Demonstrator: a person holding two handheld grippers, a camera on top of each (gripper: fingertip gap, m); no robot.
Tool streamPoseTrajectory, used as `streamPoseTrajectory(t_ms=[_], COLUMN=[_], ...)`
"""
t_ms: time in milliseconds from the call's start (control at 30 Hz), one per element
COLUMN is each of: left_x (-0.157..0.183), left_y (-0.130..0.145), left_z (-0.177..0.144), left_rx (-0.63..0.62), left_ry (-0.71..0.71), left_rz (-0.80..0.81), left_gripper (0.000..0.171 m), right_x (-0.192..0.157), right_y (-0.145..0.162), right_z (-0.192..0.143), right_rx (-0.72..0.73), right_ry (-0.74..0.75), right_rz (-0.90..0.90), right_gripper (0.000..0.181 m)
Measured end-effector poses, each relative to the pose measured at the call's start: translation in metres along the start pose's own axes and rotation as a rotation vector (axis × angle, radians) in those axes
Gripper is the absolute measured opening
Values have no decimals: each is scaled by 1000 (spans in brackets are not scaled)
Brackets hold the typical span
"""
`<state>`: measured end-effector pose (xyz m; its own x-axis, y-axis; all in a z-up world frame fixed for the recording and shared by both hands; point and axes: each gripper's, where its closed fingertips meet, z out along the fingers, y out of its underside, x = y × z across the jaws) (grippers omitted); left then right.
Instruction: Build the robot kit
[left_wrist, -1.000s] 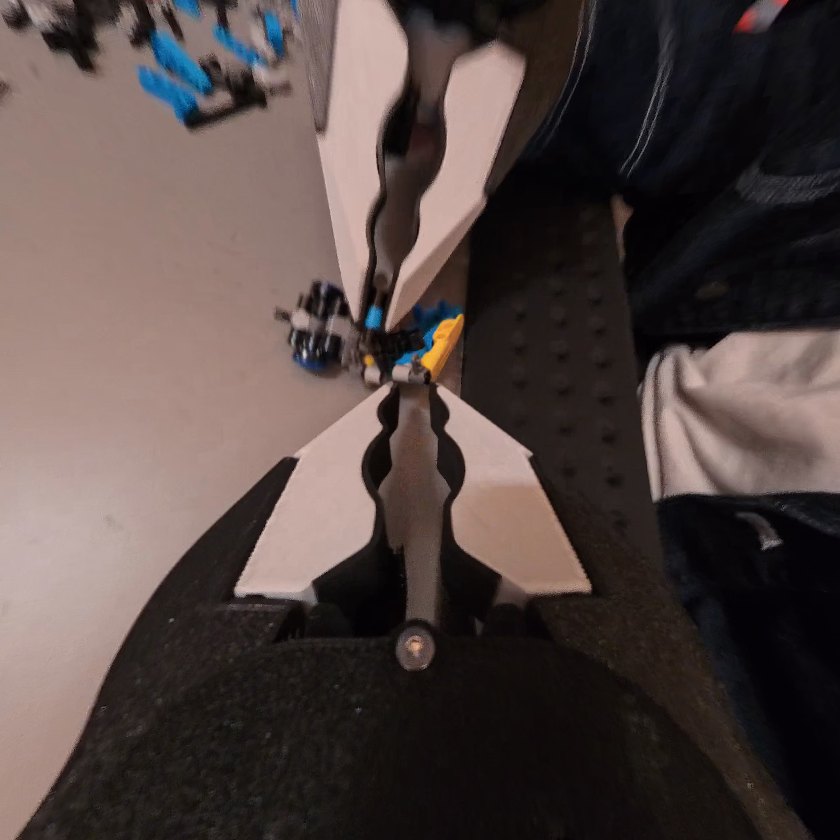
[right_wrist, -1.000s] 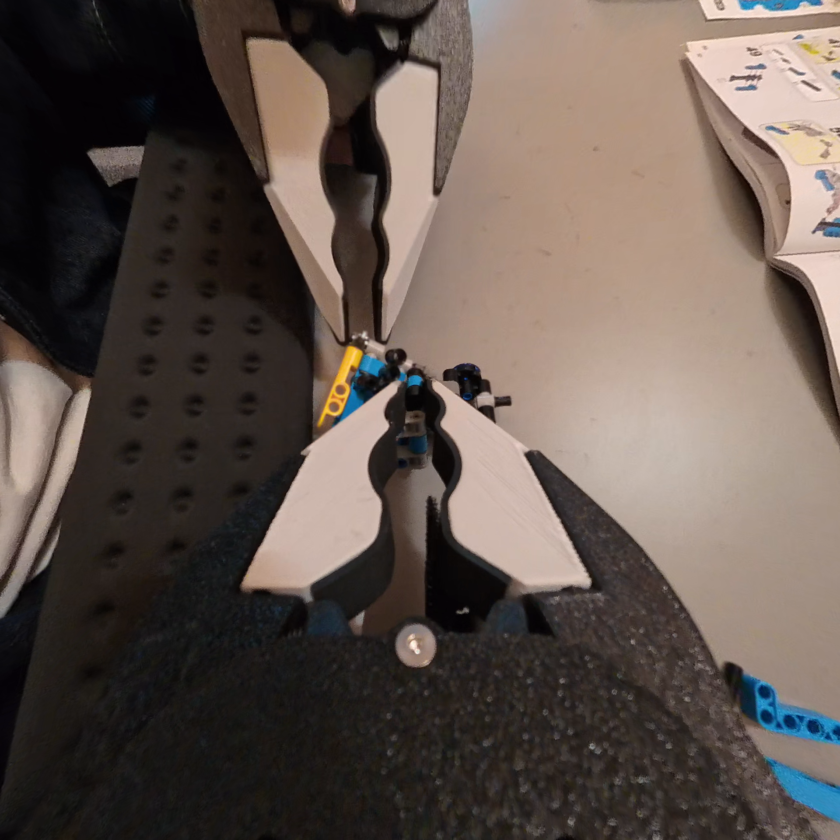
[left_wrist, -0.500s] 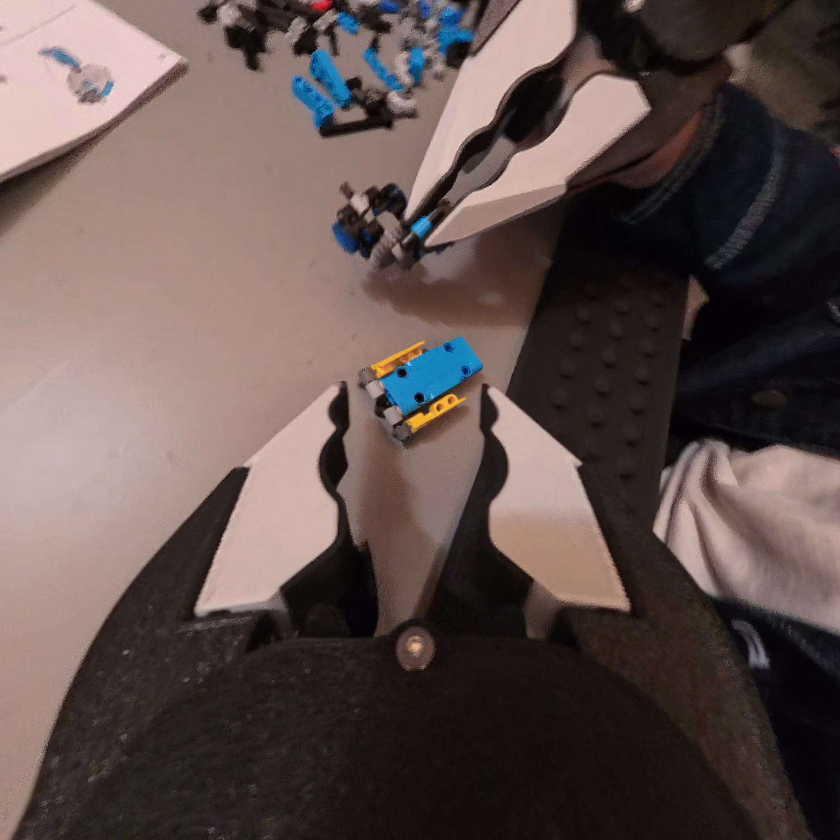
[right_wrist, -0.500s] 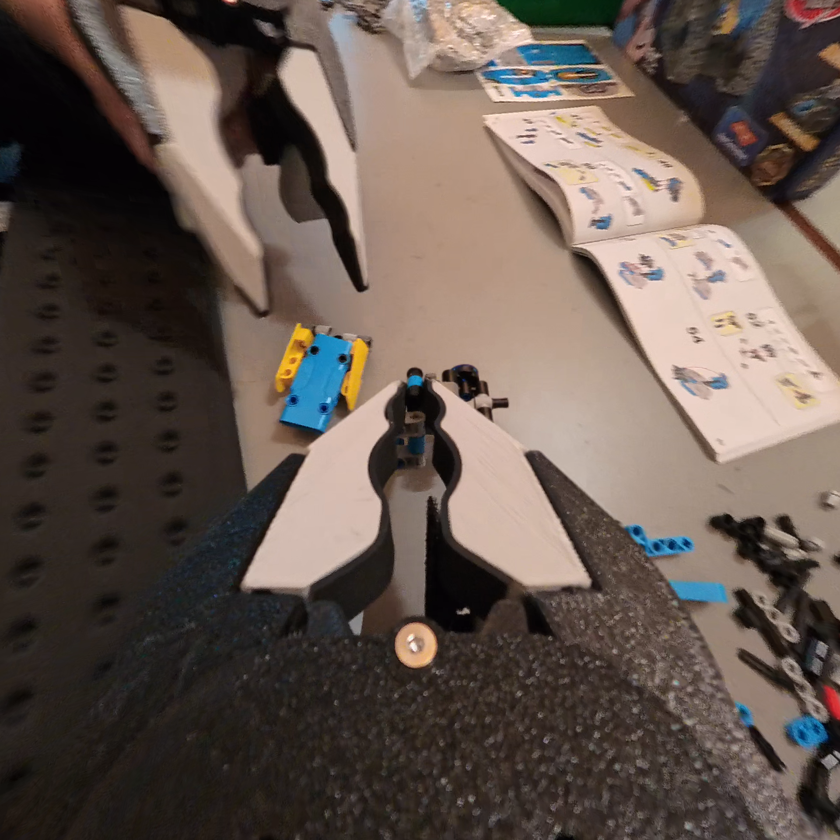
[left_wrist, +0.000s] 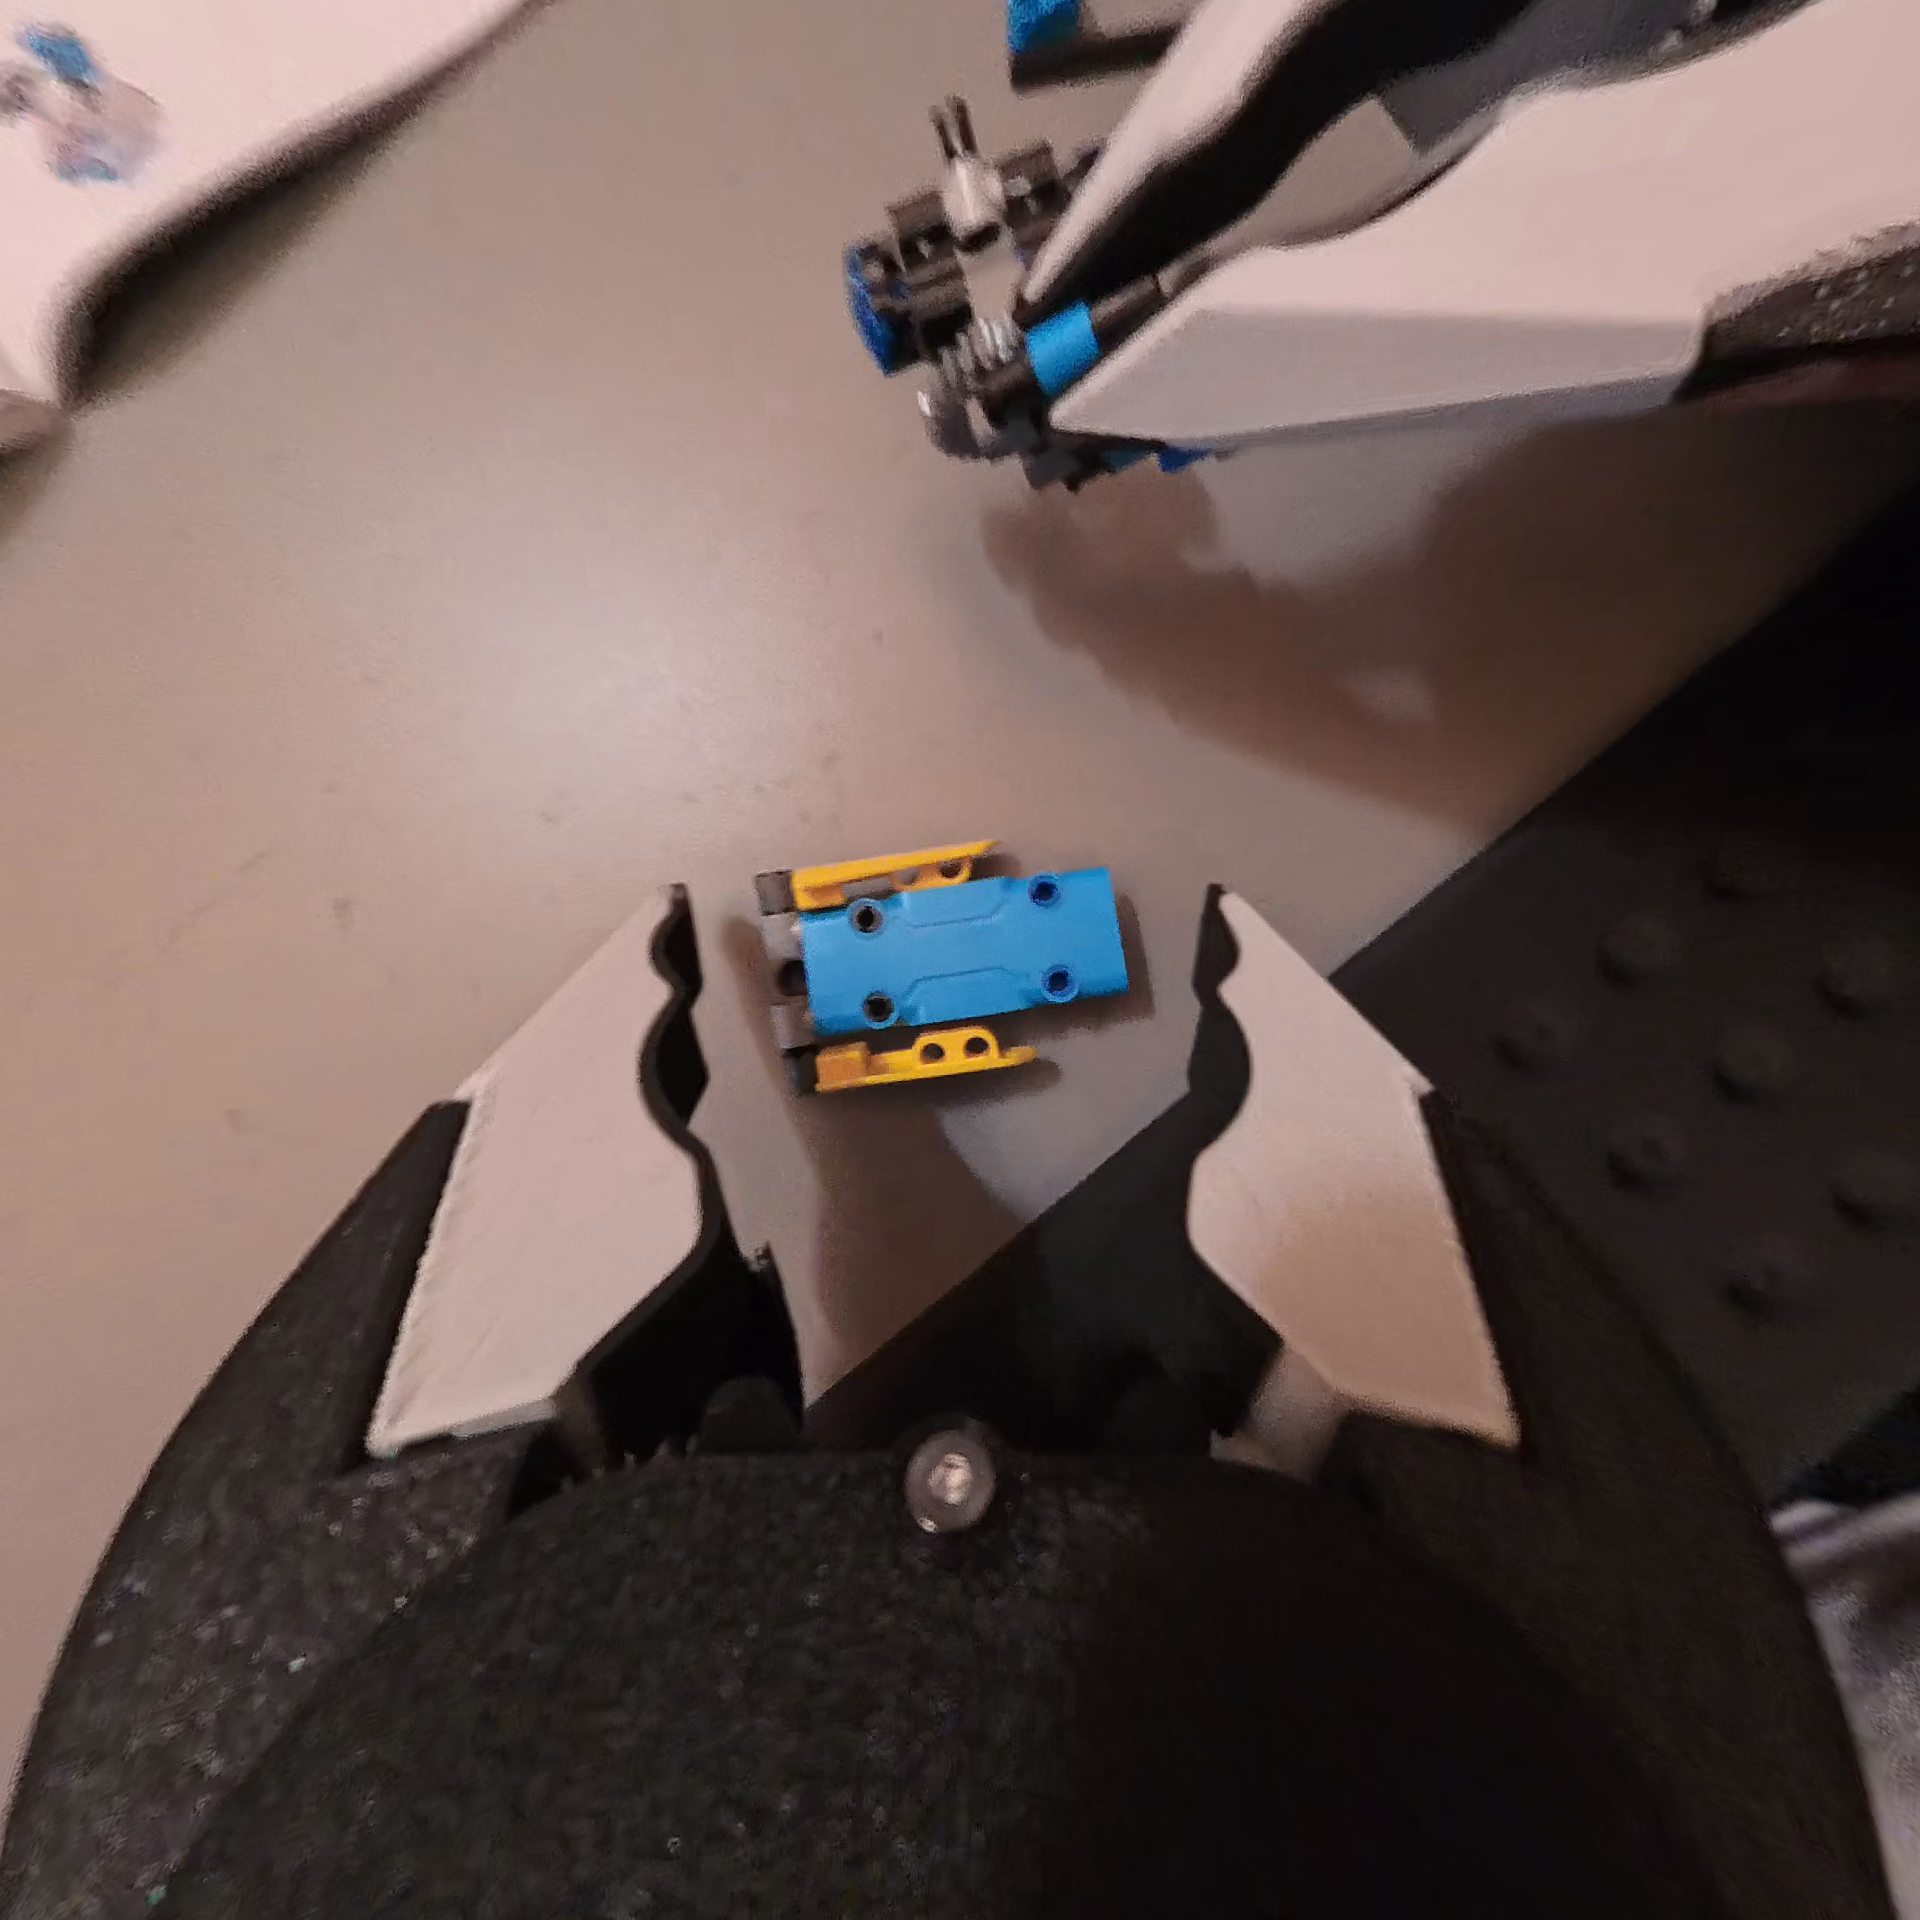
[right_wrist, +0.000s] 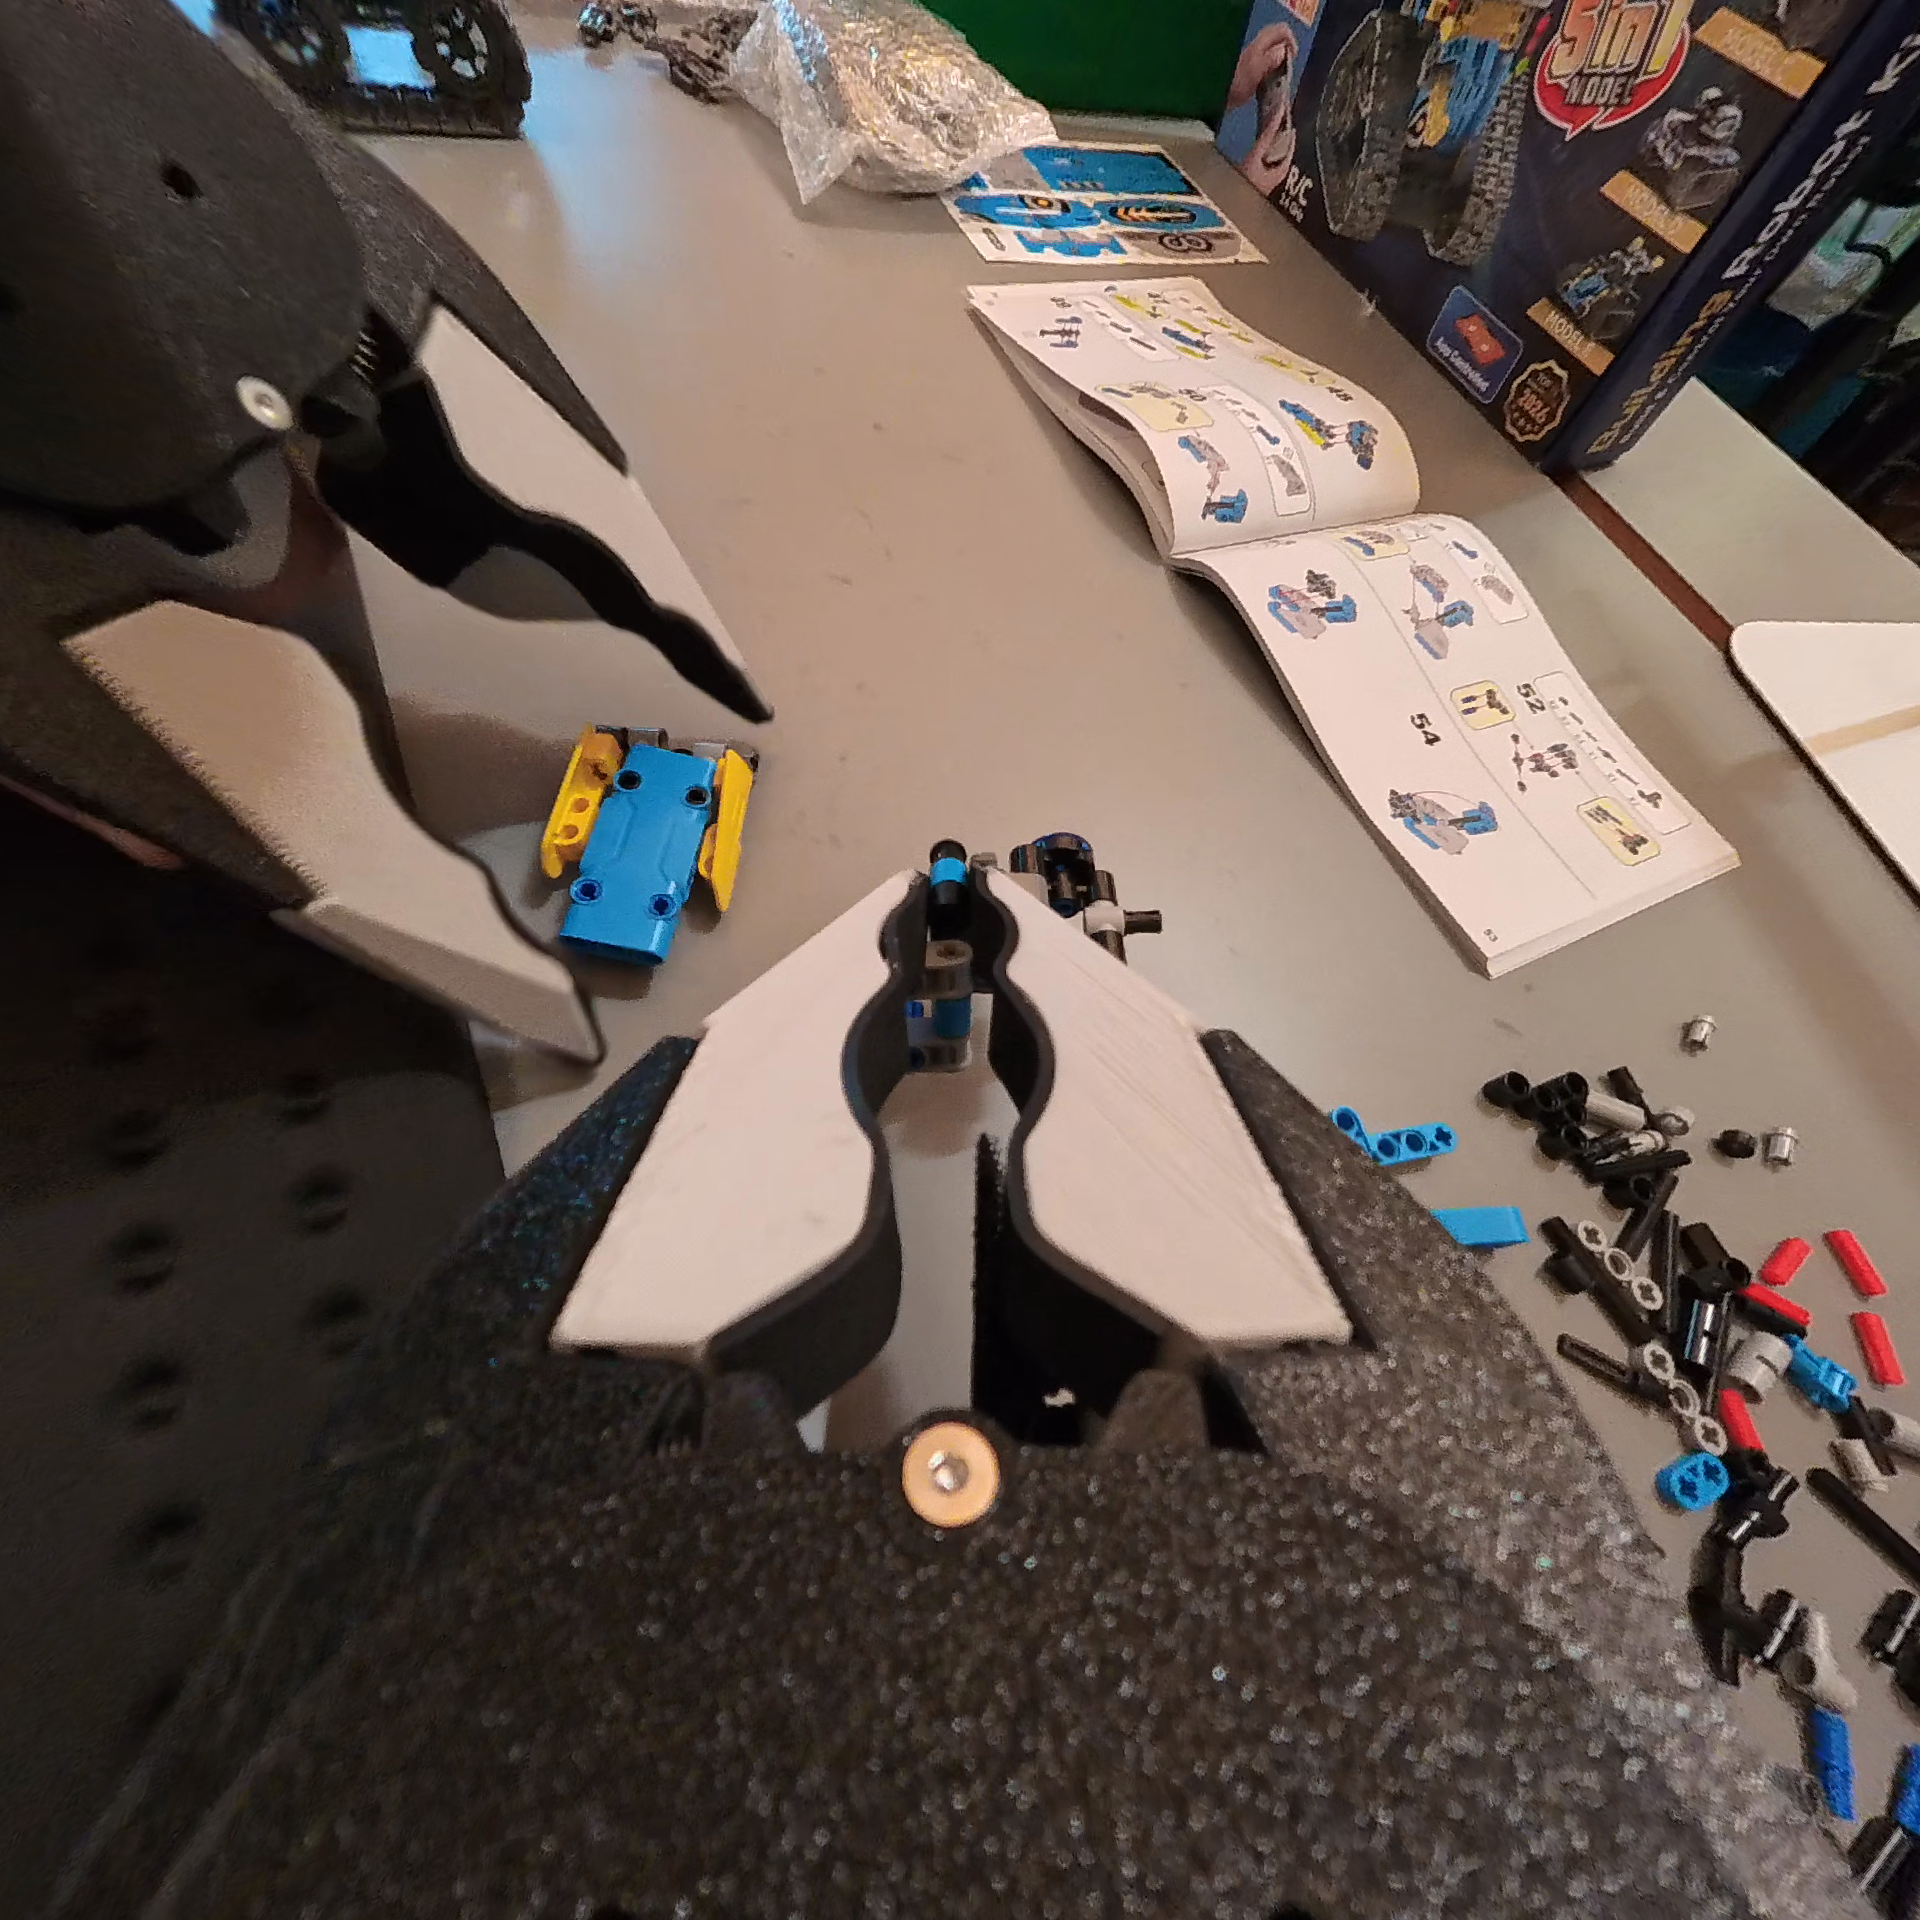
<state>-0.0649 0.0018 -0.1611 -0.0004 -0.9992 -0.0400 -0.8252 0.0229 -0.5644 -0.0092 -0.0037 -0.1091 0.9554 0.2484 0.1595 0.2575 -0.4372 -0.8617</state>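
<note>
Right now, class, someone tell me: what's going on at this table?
A person works with two handheld grippers over a grey table. The right gripper is shut on a small black-and-blue brick assembly. The left gripper is open, its fingers either side of a blue-and-yellow brick piece lying flat on the table, not gripped. An open instruction booklet, a box and loose parts lie to the right.

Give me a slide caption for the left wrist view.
Open left tongs flank a blue-and-yellow brick assembly on the table.
</note>
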Motion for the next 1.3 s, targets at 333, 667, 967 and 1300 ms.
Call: streamPoseTrajectory(t_ms=[333,667,967,1300], left_x=[2,9,1,3], left_y=[3,9,7,7], left_z=[-13,-24,-16,-9], left_rx=[-47,-92,-113,-139], left_ry=[-14,-29,-11,-3], left_rz=[-12,-4,-17,-34], left_gripper=[74,68,75,82], right_x=[-4,-8,-13,-15], right_y=[-1,-2,-1,3], right_z=[-2,-6,-7,-5], right_rx=[21,43,35,17], right_ry=[-45,-80,-83,-97], right_rz=[22,41,4,6], right_gripper=[7,7,7,7])
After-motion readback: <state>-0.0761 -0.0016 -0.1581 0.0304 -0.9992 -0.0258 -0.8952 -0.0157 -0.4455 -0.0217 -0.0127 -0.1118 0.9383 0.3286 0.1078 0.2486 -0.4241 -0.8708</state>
